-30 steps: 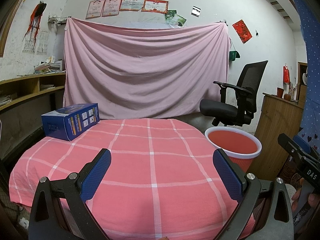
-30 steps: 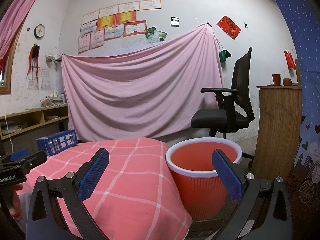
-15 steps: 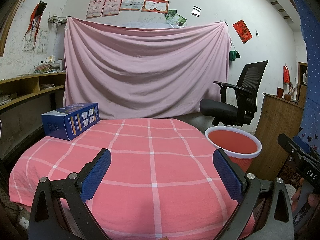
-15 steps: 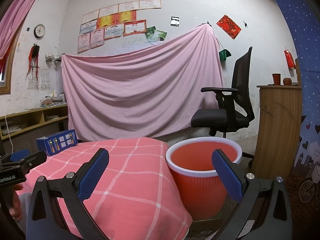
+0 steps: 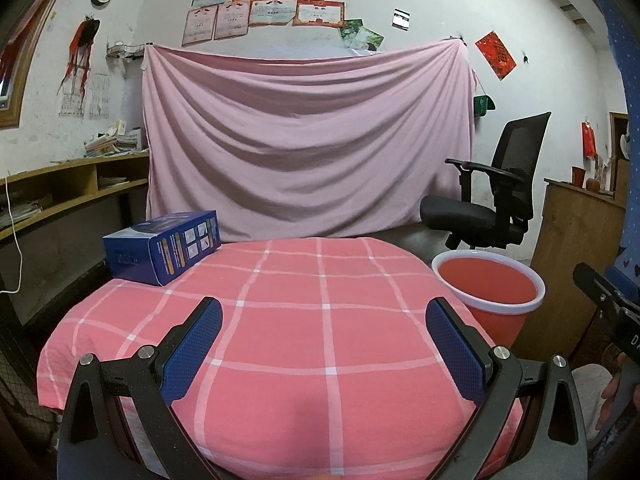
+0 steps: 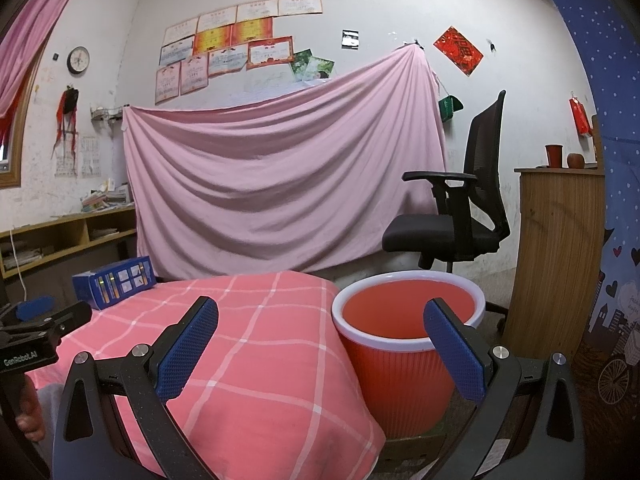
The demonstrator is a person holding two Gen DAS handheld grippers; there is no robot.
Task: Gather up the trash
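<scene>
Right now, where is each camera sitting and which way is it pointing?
Left wrist: on the left claw, open over the checked table, facing the pink sheet; the blue box lies far left, the right claw's body shows at the right edge.
Right wrist: on the right claw, open at the table's right edge above the red bin; the left claw's body and a hand show at left.
Shared: table, box, bin, sheet, office chair.

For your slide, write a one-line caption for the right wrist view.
Open right gripper faces an empty red bin beside the pink checked table; blue box at the far edge.
</scene>
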